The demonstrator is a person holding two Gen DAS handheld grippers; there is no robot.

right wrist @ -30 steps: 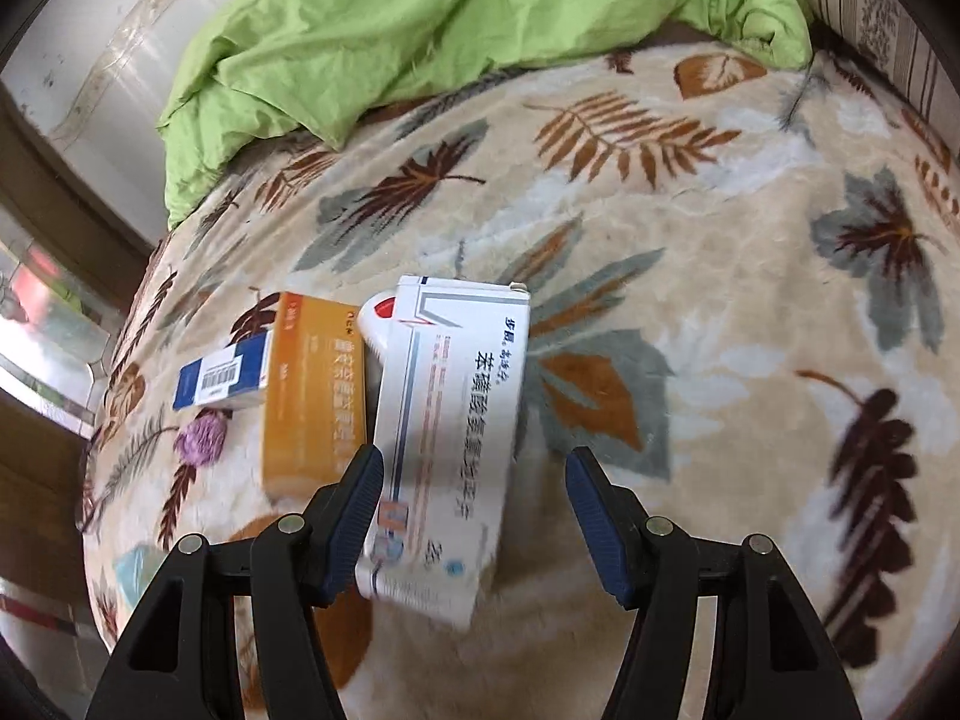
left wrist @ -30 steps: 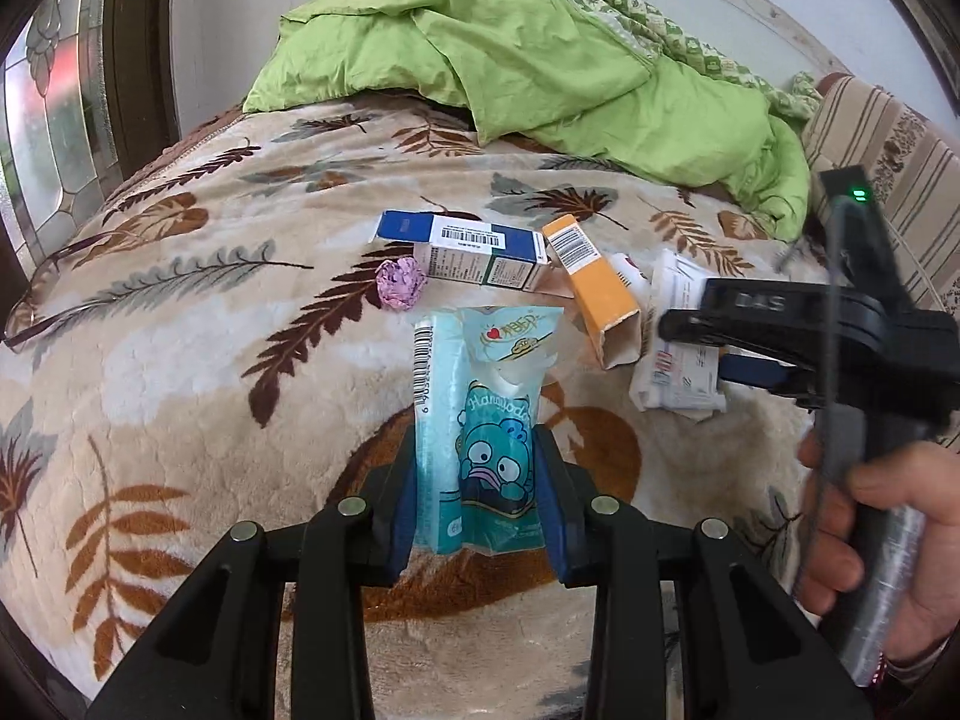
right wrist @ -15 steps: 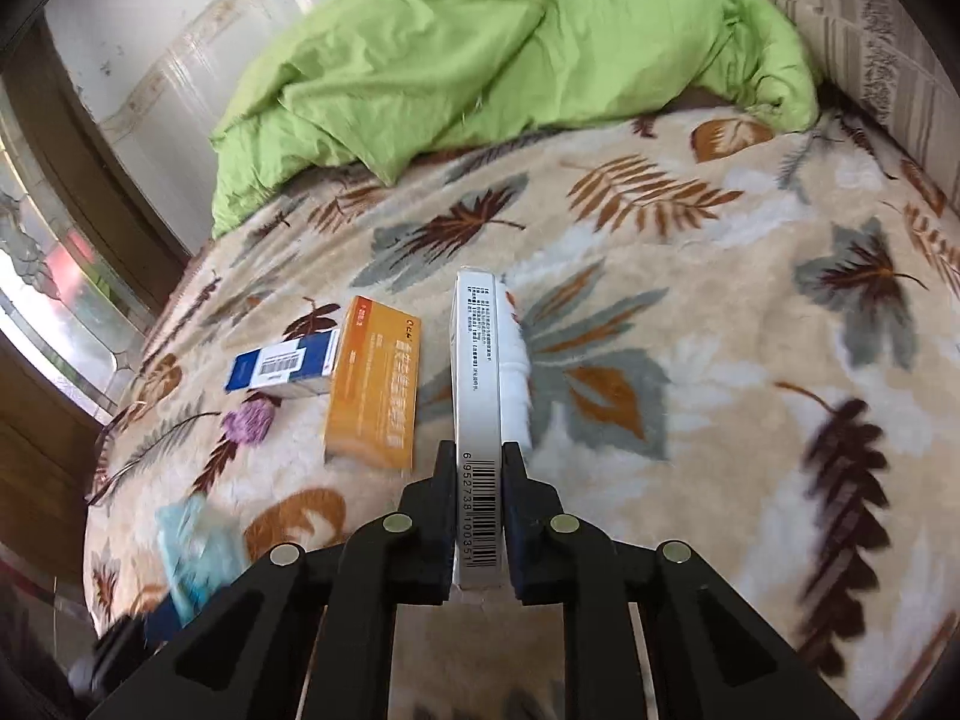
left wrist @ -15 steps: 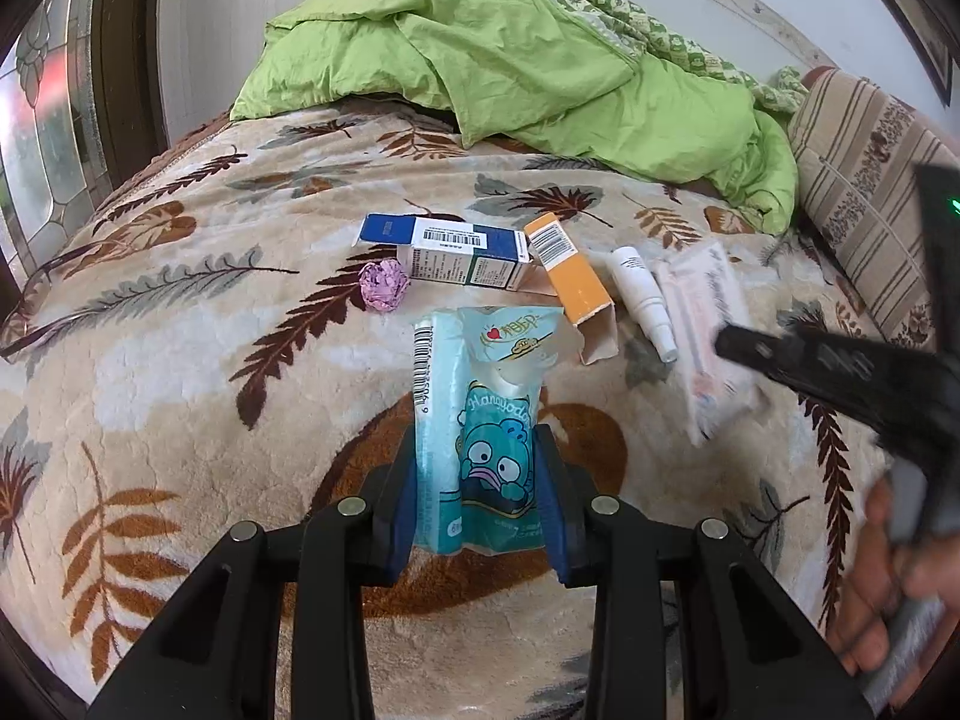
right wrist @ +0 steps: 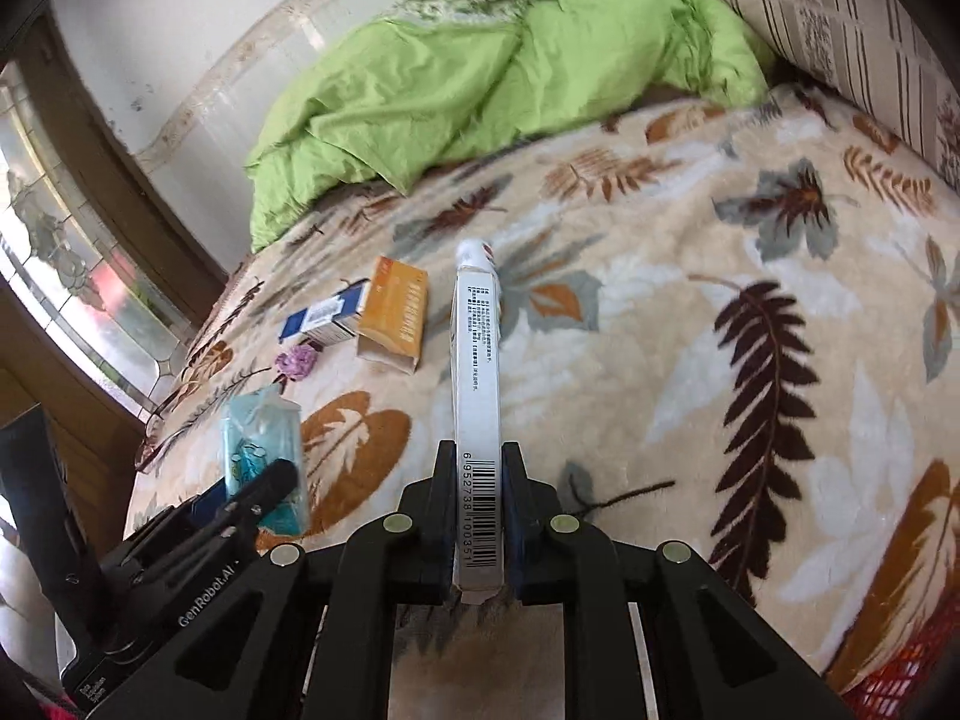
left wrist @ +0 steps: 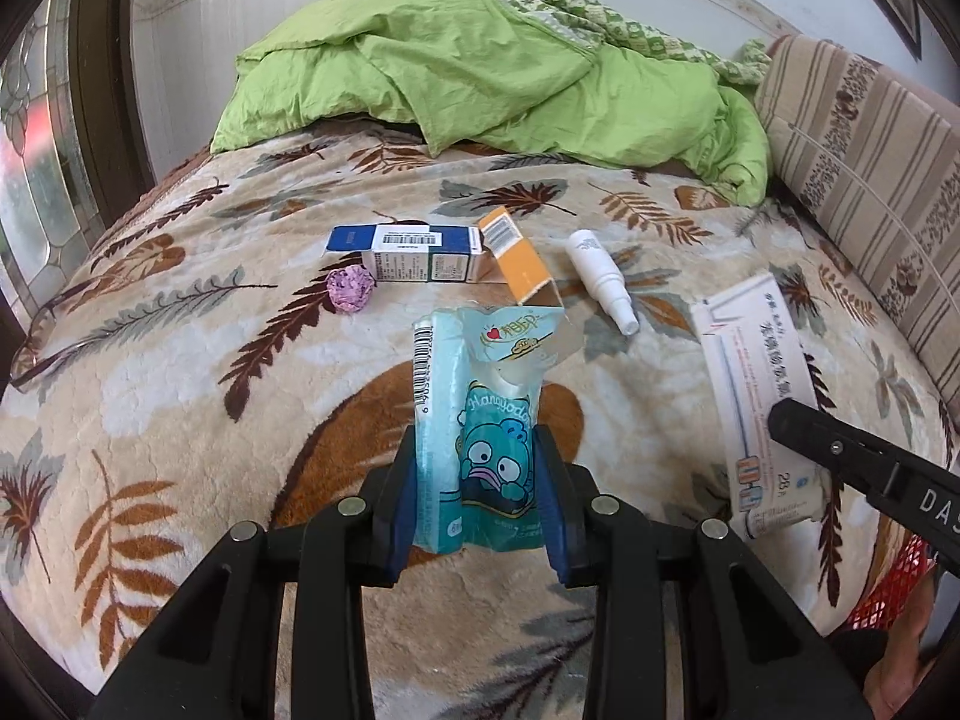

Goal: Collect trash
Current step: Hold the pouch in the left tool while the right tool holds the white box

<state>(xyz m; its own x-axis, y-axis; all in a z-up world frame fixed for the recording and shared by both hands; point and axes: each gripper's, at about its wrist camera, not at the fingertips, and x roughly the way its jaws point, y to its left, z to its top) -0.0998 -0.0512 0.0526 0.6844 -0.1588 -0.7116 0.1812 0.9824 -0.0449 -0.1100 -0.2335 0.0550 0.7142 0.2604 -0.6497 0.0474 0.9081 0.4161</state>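
You held two pieces of trash at this moment, one in each gripper. Your left gripper (left wrist: pixel 480 498) was clamped on a teal cartoon-printed packet (left wrist: pixel 480 420), its blue pads pressing the packet's lower sides while the top stood upright above the bed. Your right gripper (right wrist: pixel 477 510) was closed tight on a flat white medicine box (right wrist: pixel 477 396), gripped edge-on at its barcode end, with the long body of the box reaching away from you over the blanket.

The remaining litter lay on the leaf-patterned blanket (left wrist: pixel 180 360), farther from you. A blue-and-white carton (left wrist: pixel 408 249) rested on its side, and an open orange box (left wrist: pixel 522 261) lay just to its right, touching or nearly touching it. A crumpled purple wad (left wrist: pixel 349 290) sat just left of and nearer than the carton. A small white bottle (left wrist: pixel 603 276) lay on its side to the right of the orange box, apart from it.

At the far end of the bed a green duvet (left wrist: pixel 480 72) was bunched up. A striped cushion (left wrist: pixel 870 168) ran along the right side. A patch of red mesh (left wrist: pixel 894 588) showed at the near right edge; I could not tell what it belonged to.
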